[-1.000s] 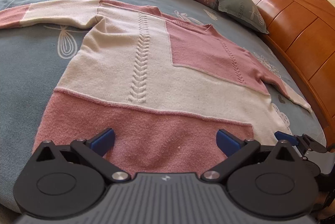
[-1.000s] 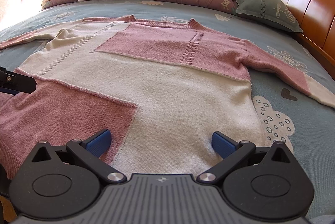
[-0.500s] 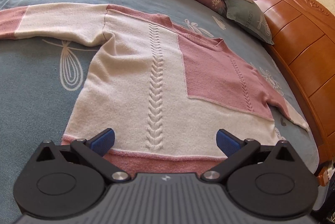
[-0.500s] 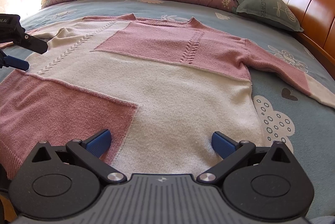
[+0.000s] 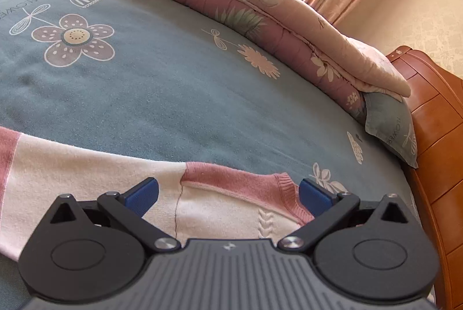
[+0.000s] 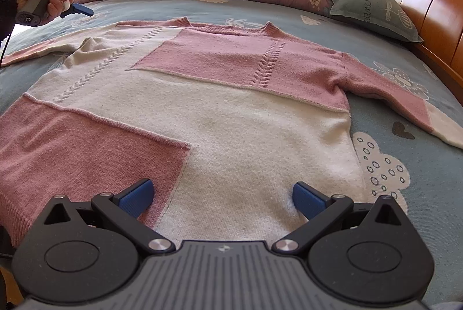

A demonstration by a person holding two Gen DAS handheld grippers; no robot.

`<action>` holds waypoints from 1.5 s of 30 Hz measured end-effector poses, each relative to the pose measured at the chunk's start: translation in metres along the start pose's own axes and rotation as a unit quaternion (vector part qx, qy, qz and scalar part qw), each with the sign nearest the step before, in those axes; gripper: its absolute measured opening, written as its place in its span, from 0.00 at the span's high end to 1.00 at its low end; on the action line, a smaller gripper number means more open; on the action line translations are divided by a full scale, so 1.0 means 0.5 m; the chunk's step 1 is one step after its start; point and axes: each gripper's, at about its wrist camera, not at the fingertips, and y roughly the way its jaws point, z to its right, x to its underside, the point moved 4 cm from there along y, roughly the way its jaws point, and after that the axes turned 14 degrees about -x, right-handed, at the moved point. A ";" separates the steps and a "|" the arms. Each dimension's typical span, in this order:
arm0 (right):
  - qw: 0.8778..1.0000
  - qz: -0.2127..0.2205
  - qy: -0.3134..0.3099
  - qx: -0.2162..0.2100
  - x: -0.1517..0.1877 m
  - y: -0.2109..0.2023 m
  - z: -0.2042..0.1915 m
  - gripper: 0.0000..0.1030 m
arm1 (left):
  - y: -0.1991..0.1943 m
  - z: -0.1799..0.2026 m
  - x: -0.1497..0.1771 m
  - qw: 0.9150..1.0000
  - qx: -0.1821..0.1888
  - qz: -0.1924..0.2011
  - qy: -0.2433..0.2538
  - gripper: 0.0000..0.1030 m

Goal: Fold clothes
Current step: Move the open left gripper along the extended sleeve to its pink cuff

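I see the pink-and-cream knitted sweater [image 6: 220, 107] lying flat, front up, on the blue flower-print bedsheet [image 6: 405, 165]. My left gripper [image 5: 228, 191] hangs spread wide over its left shoulder, by the ribbed collar. My right gripper [image 6: 221, 195] sits equally wide above the hem, gripping nothing.

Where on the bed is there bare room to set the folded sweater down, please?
A wide bare stretch of blue sheet lies between the sweater and the rolled quilt. A narrower strip runs between the sweater's right sleeve and the pillow. The middle is covered by the spread sweater.
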 end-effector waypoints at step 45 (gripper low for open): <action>1.000 0.010 0.004 0.014 -0.006 0.008 -0.006 0.00 | -0.139 -0.392 0.080 0.974 0.041 -0.040 -0.218 0.01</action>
